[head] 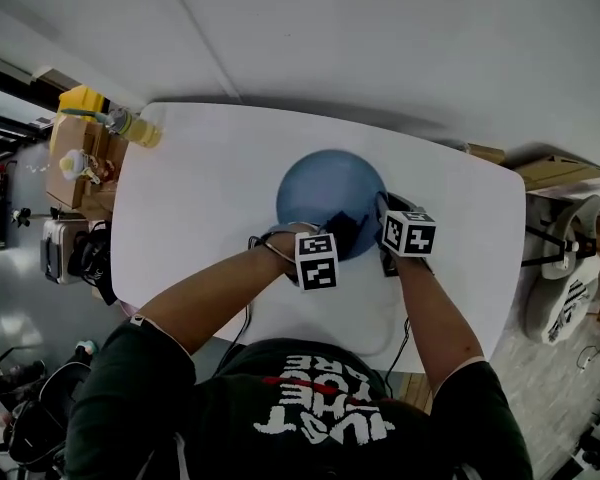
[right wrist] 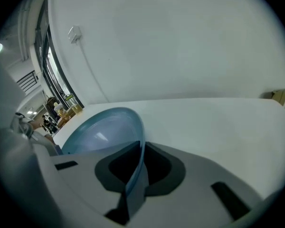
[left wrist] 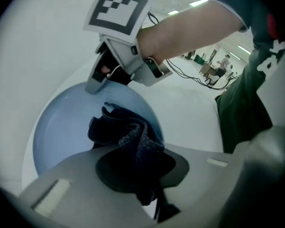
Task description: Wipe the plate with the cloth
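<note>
A round blue plate (head: pixel 325 196) lies on the white table (head: pixel 210 198). My right gripper (head: pixel 384 230) is shut on the plate's right rim (right wrist: pixel 138 146), which runs up between its jaws in the right gripper view. My left gripper (head: pixel 332 236) is shut on a dark blue cloth (left wrist: pixel 130 141). The bunched cloth (head: pixel 342 226) rests on the plate's near right part, close beside the right gripper (left wrist: pixel 99 82). In the left gripper view the plate (left wrist: pixel 66 127) spreads out behind the cloth.
A yellow bottle (head: pixel 135 126) lies at the table's far left corner, next to boxes (head: pixel 78 148) beyond the edge. Cables (head: pixel 248 313) trail over the near part of the table. A cardboard box (head: pixel 560 172) and a chair (head: pixel 565 268) stand to the right.
</note>
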